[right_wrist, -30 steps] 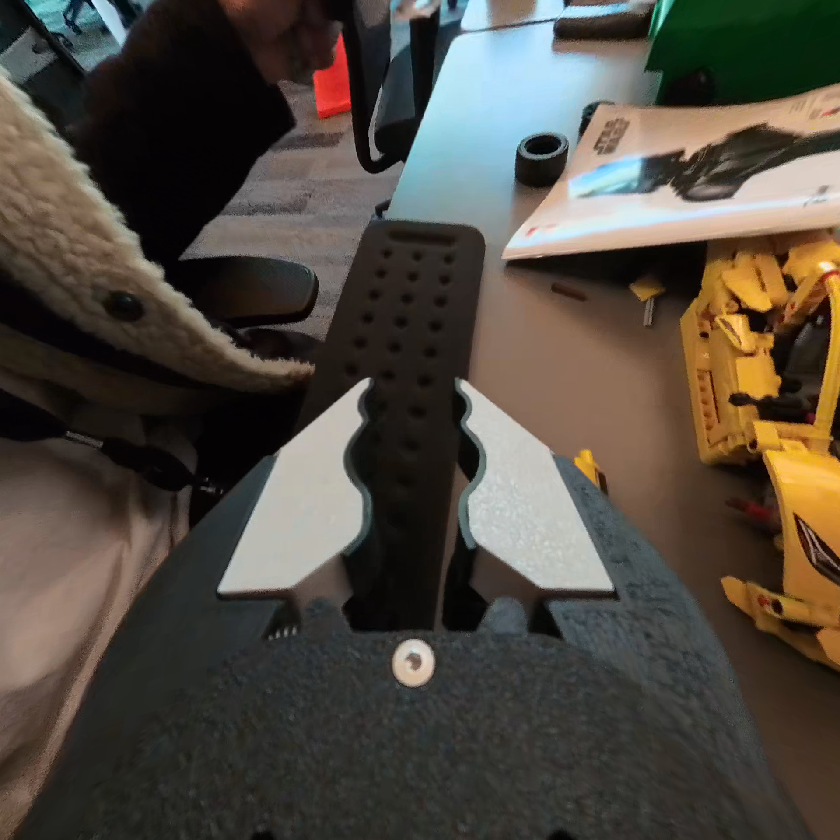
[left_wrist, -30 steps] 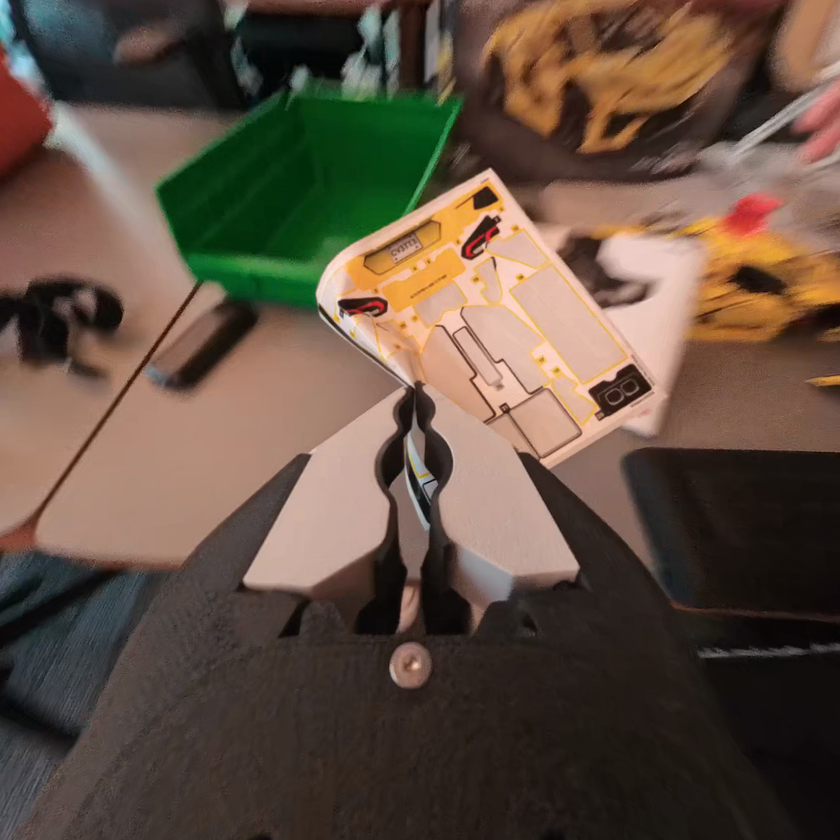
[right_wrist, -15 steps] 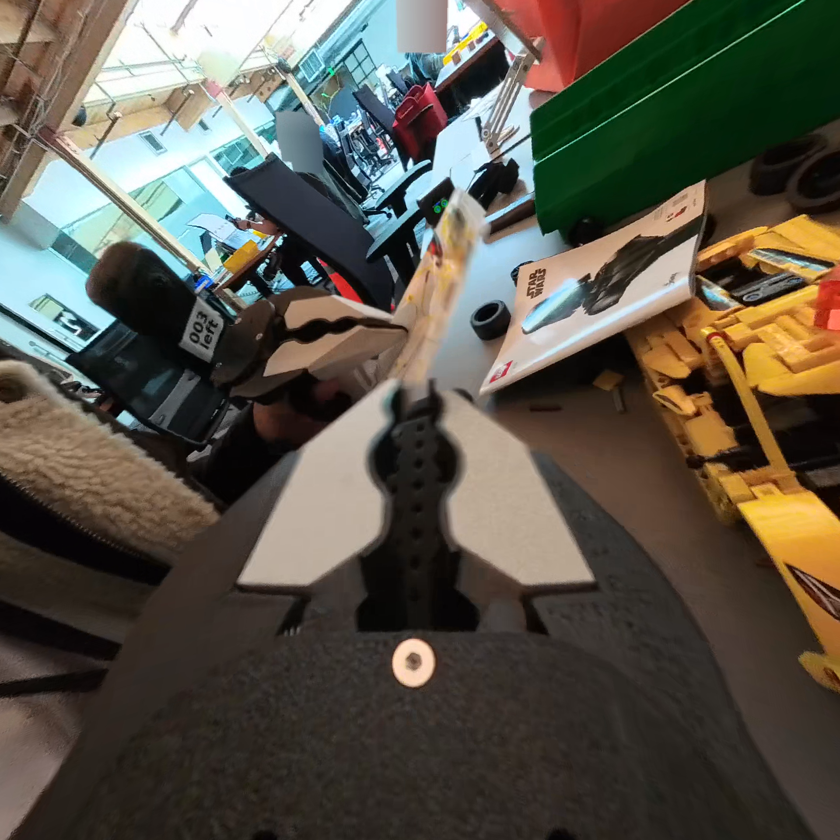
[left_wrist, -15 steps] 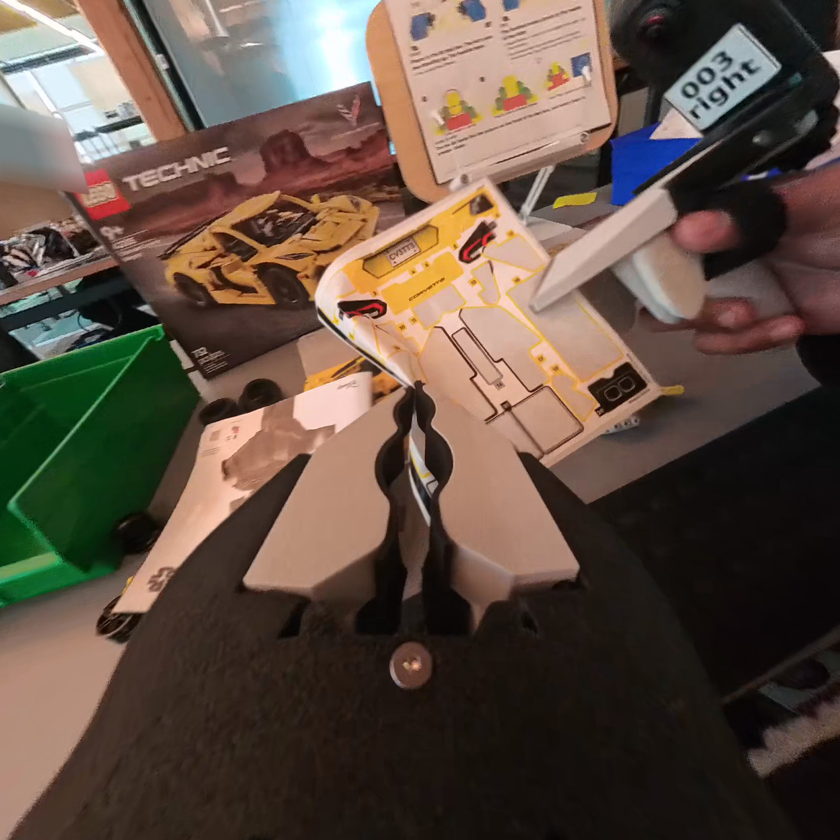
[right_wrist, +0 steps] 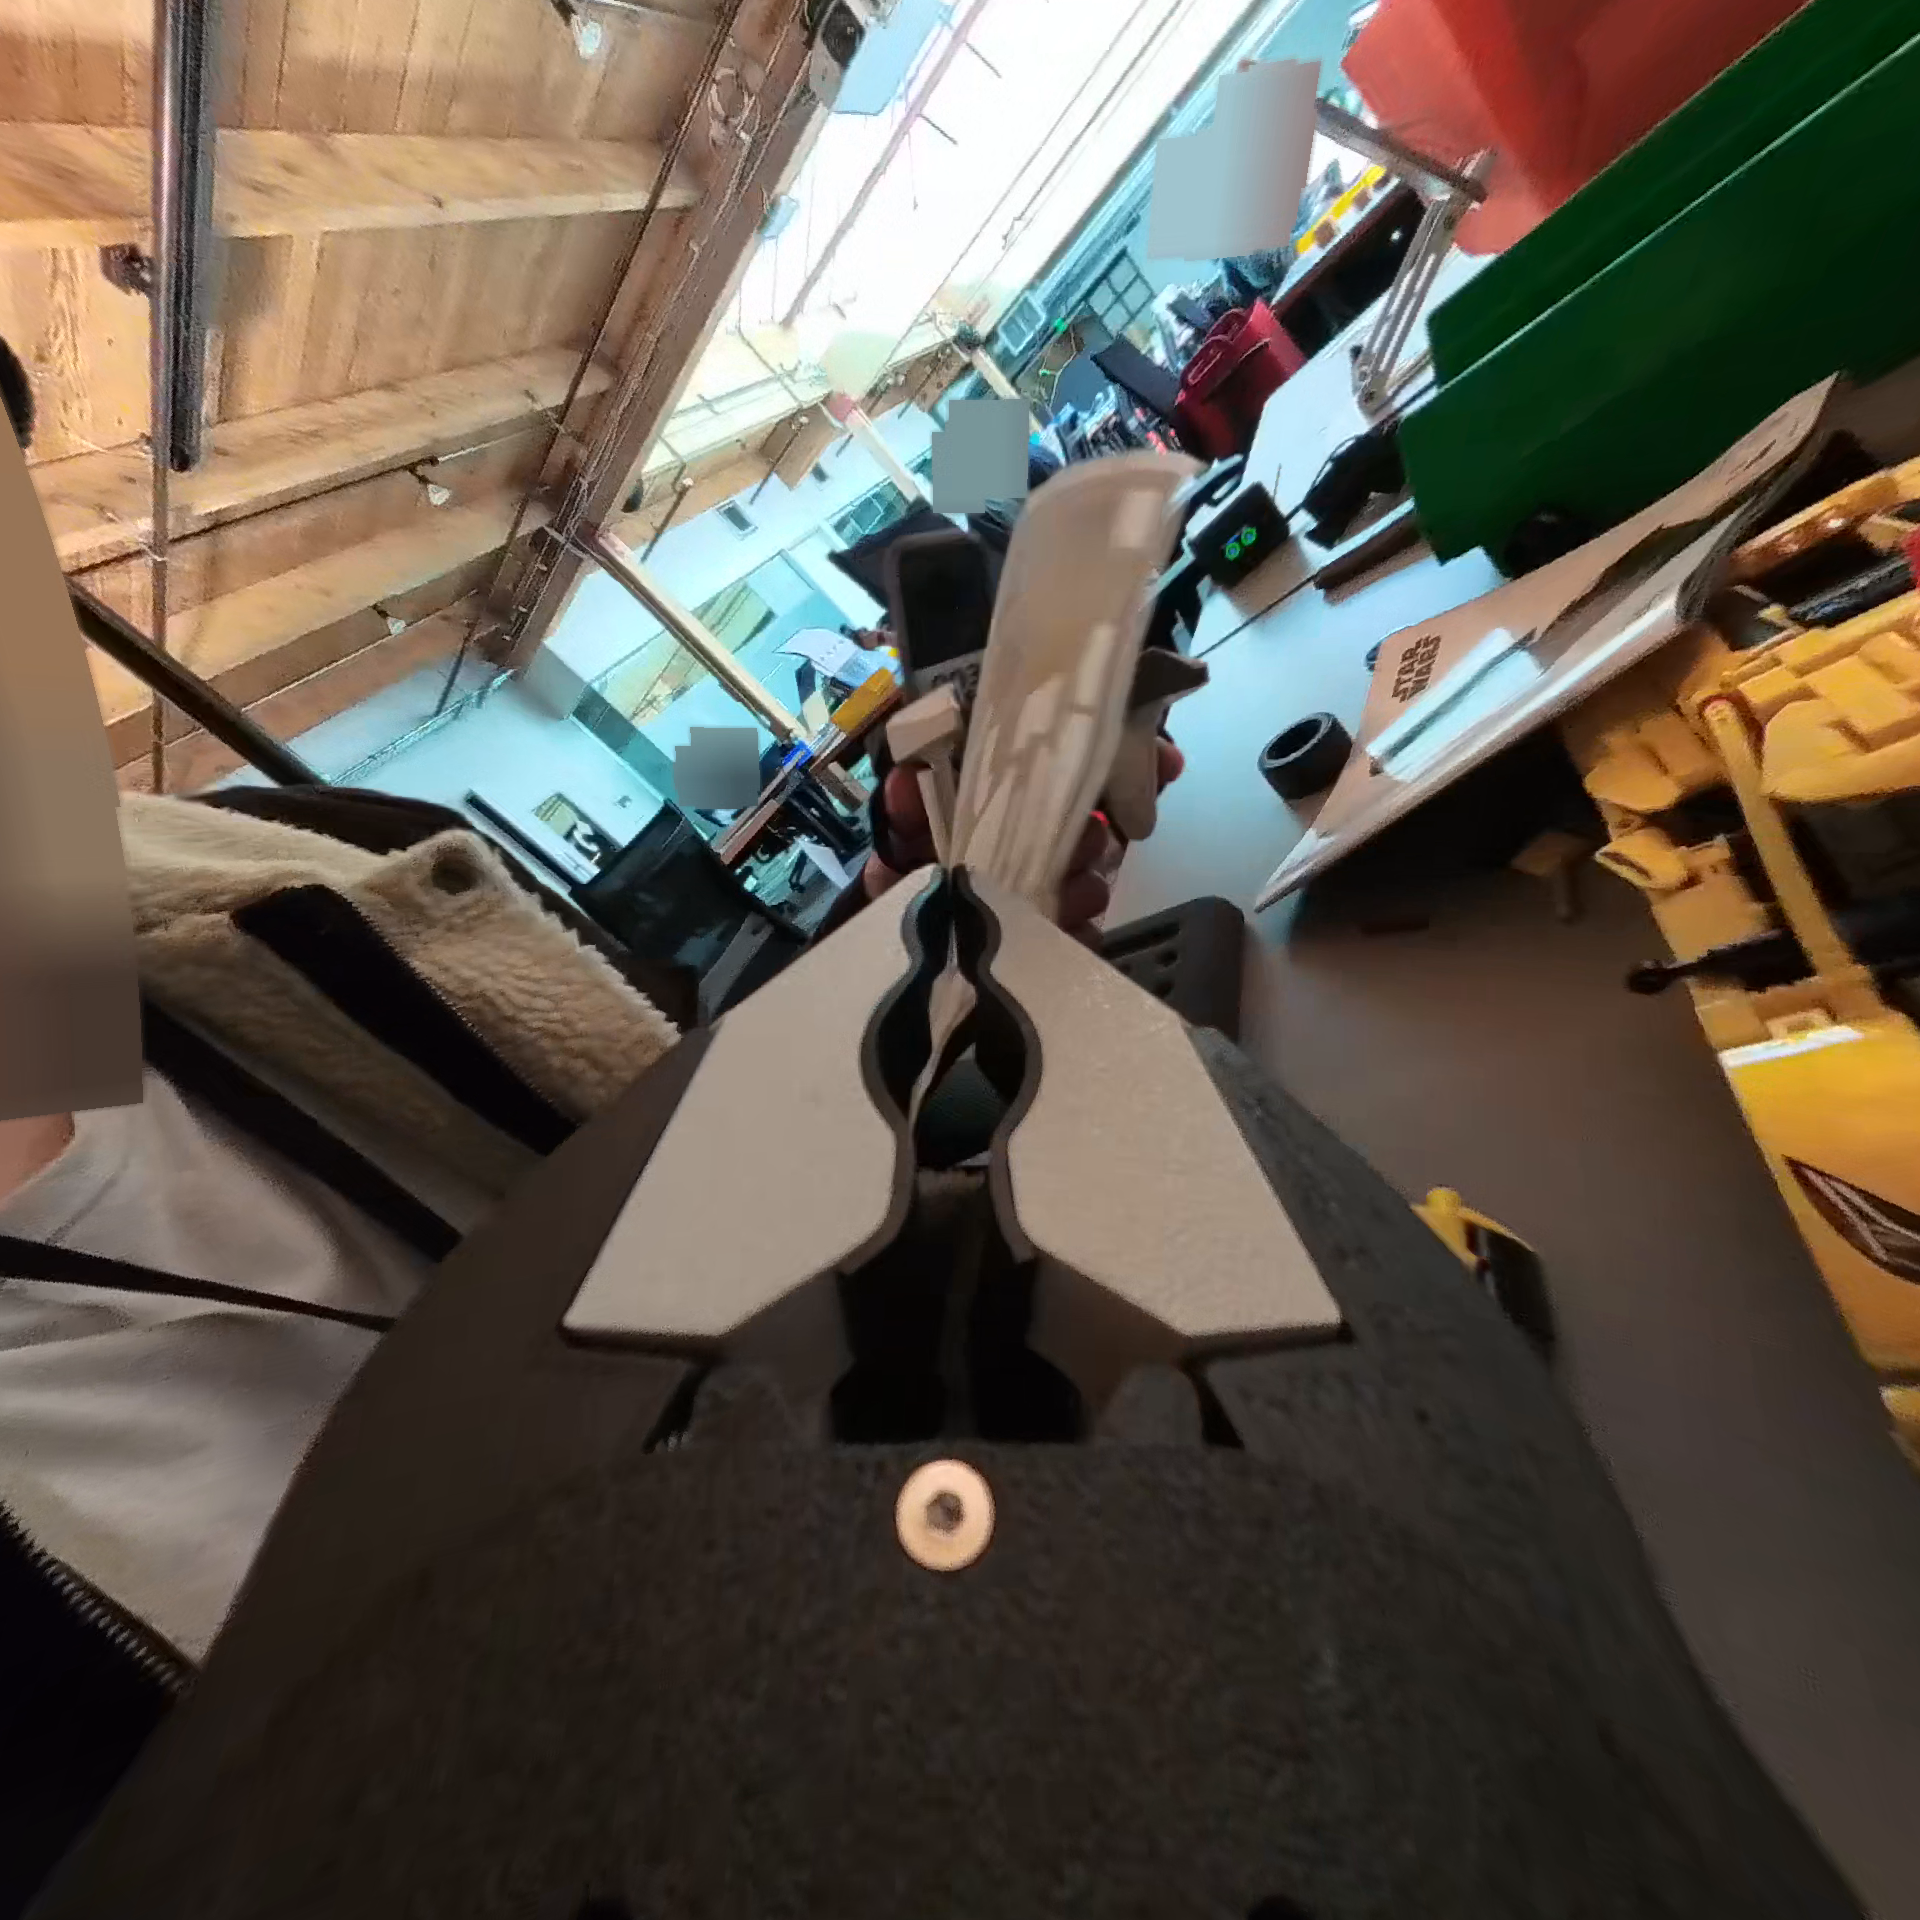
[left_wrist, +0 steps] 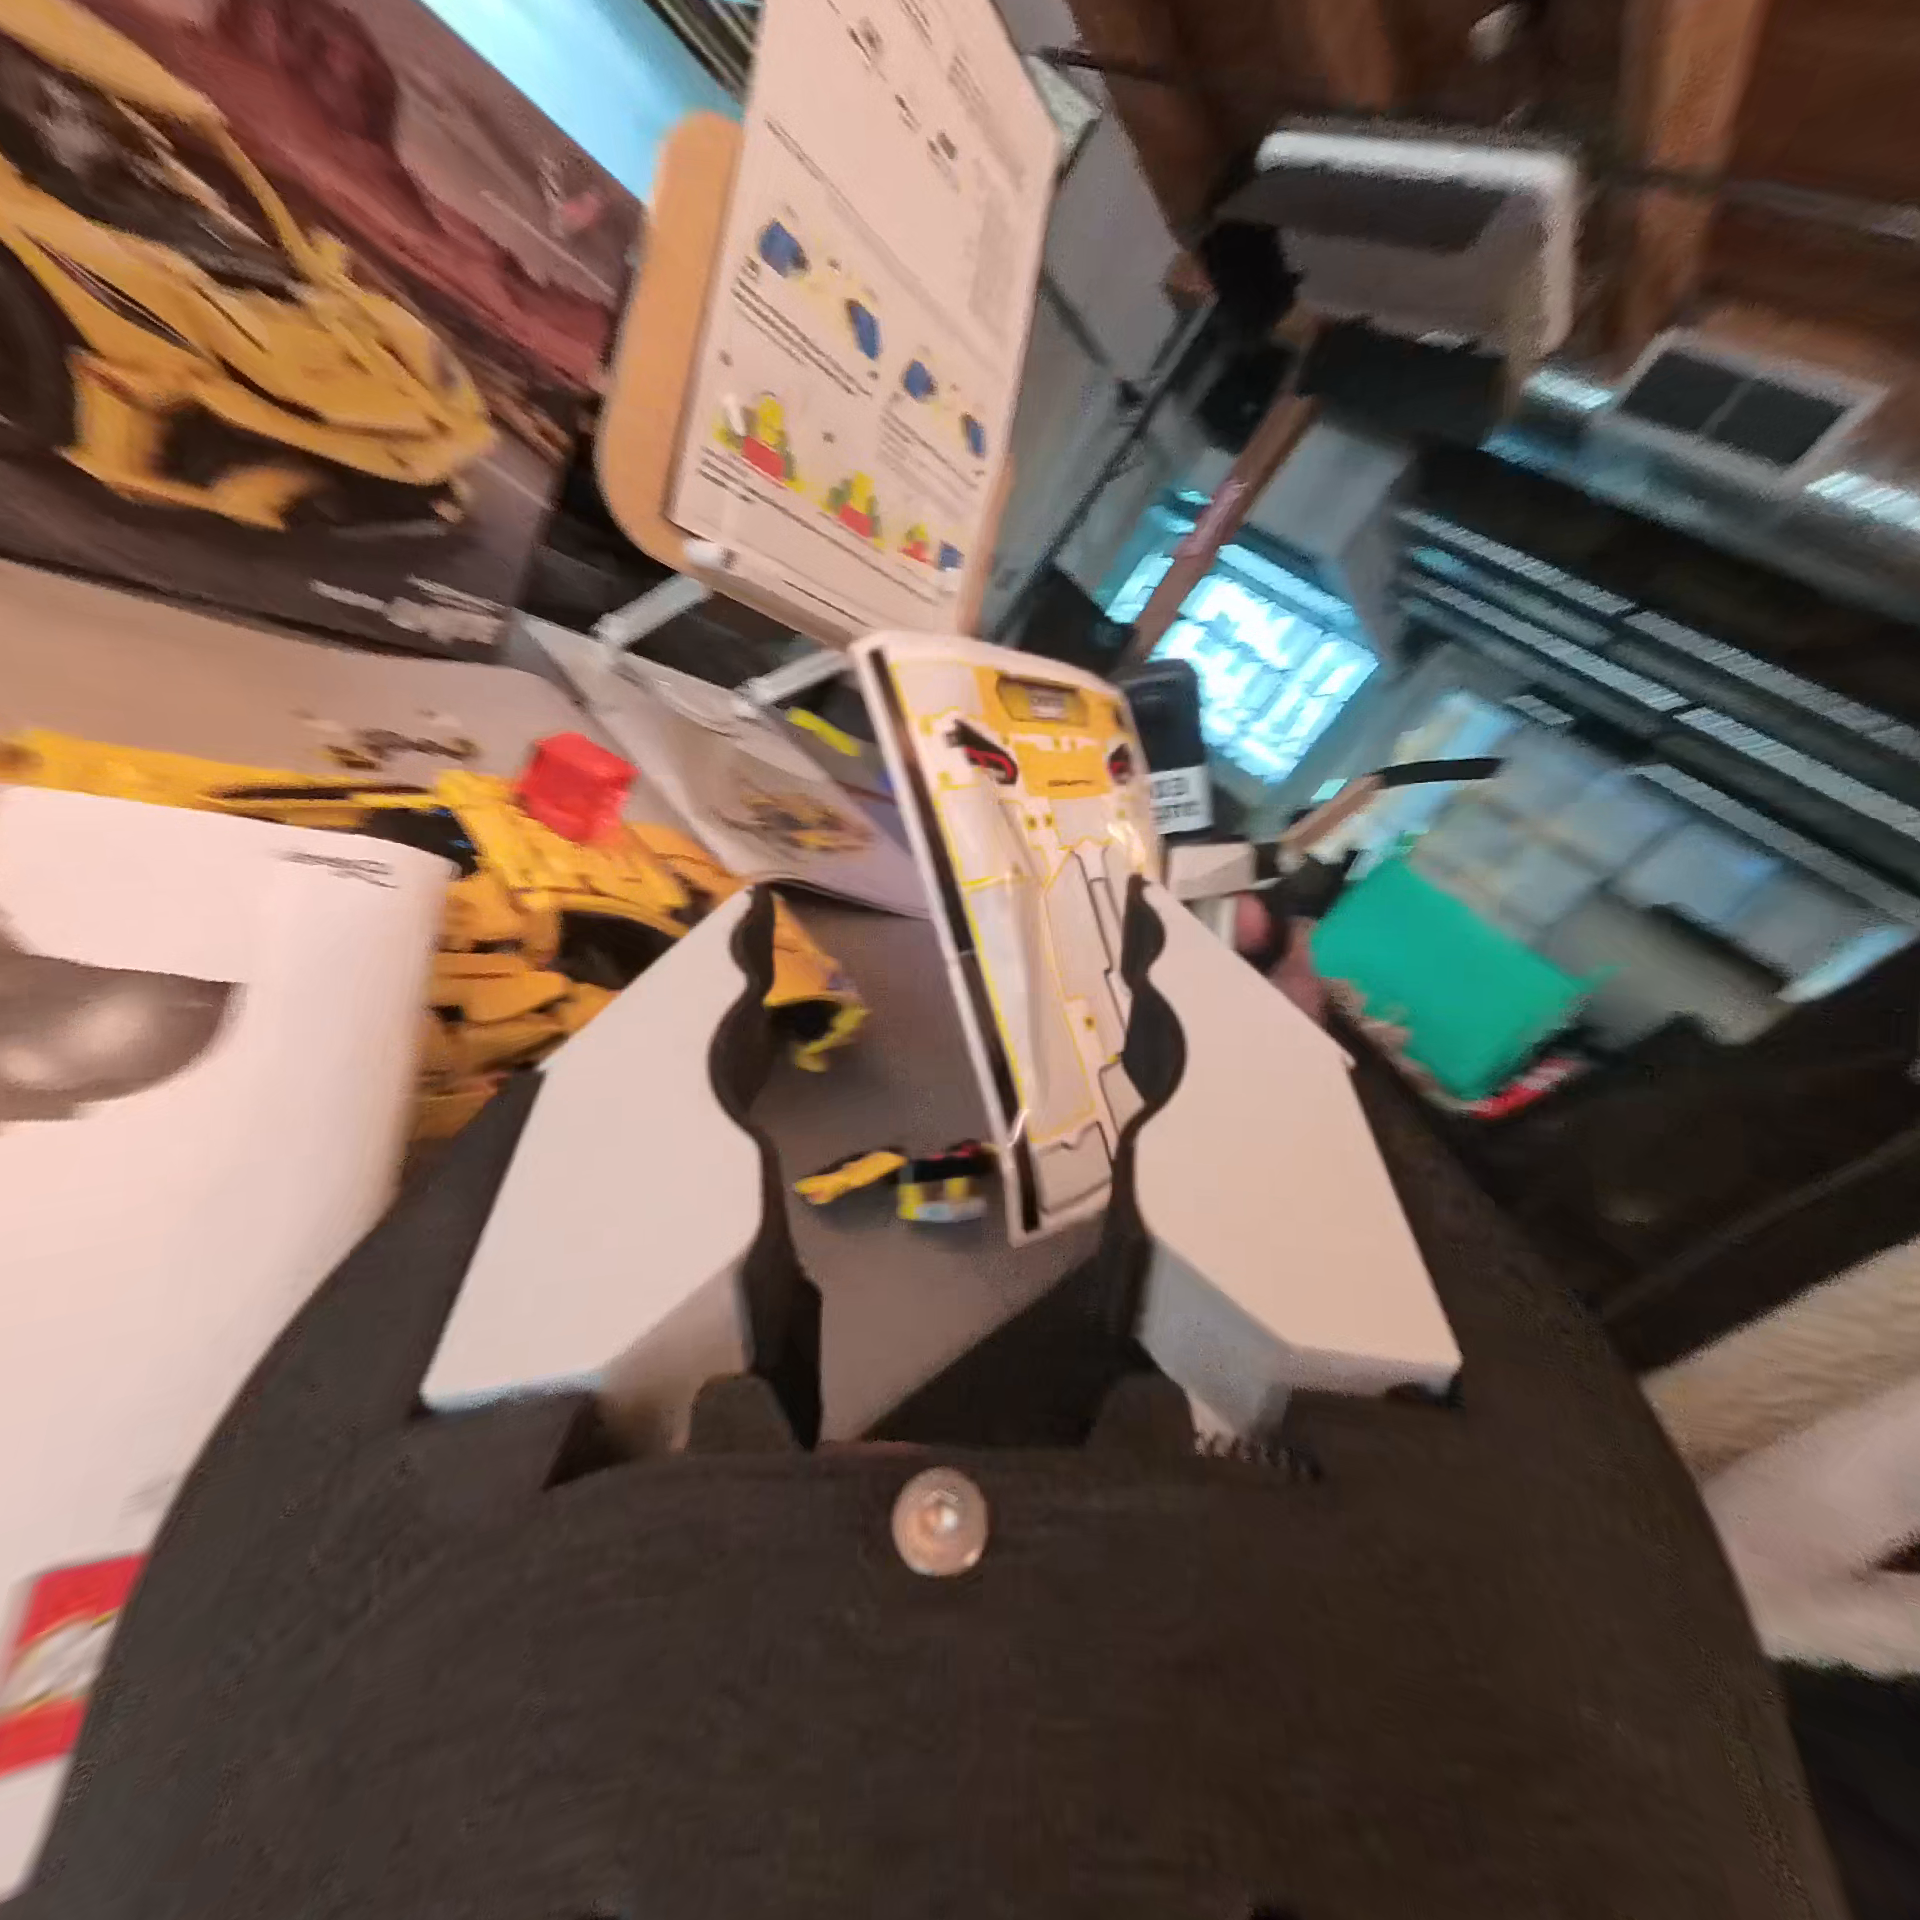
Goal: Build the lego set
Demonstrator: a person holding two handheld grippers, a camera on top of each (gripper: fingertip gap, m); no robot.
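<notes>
A sticker sheet [left_wrist: 1039, 883] with yellow and grey decals stands upright between my left gripper's [left_wrist: 951, 894] open jaws, close to the right finger. My right gripper [right_wrist: 951, 881] is shut on the sheet's lower edge; in its view the sheet's white back [right_wrist: 1070, 665] curls upward. Beyond the sheet there, the left gripper's fingers [right_wrist: 920, 727] stand apart on either side of it. The right gripper shows in the left wrist view [left_wrist: 1247, 862] behind the sheet. The part-built yellow lego car [left_wrist: 582, 883] [right_wrist: 1766, 727] lies on the dark table [right_wrist: 1455, 1039].
A white booklet [left_wrist: 156, 1039] [right_wrist: 1558, 644] lies beside the car. A red brick [left_wrist: 571, 784] sits on the car, small yellow-black pieces [left_wrist: 894, 1179] lie near. The set's box [left_wrist: 208, 364], an instruction board [left_wrist: 862, 312], a green bin [right_wrist: 1662, 312] and a black tyre [right_wrist: 1304, 753] stand behind. There is about 10 cm between the tips of the two grippers.
My left gripper has opened and let go of the sticker sheet. My right gripper has closed on it. Both views have swung upward toward the room.
</notes>
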